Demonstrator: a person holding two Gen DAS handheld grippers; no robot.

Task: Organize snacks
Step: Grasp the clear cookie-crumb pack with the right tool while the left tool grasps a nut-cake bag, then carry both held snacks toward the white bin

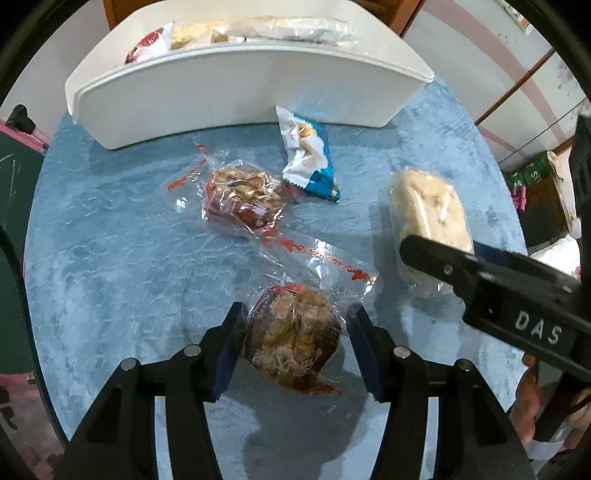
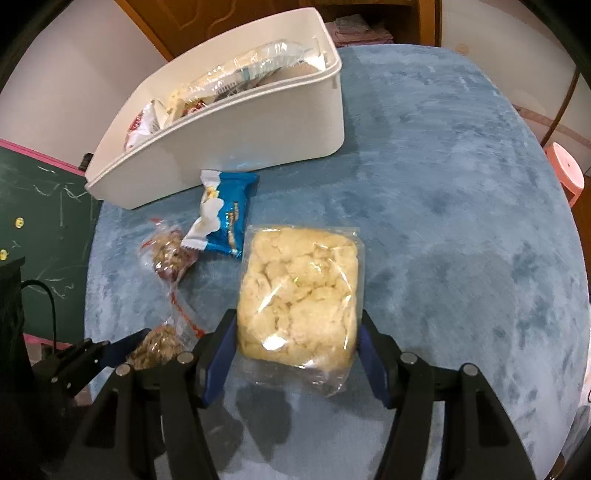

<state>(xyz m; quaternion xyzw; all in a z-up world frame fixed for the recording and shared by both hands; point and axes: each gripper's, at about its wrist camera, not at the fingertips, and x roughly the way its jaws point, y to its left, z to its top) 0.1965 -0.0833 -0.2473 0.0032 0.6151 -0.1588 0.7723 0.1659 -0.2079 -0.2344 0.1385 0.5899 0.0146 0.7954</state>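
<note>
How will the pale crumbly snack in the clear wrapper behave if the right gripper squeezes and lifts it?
The pale snack looks lumpy and cracked, so it probably crumbles under a hard squeeze. Its glossy clear film may slip against the right gripper pads. The loose film end near the camera will likely sag.

Round table point(image 2: 461, 192) covered in plush blue cloth, nap brushed in uneven patches. Behind it, pale wall point(image 2: 74, 66) and brown wooden door point(image 2: 207, 18) with carved panel. Green chalkboard point(image 2: 40, 206) with pink frame at left, faint chalk scribbles on it. Pink plastic stool point(image 2: 567, 173) at right edge, on a pale floor point(image 1: 476, 55) with a pink band. Green carton point(image 1: 532, 173) low at right. Indoor light, soft glare on cloth.
</note>
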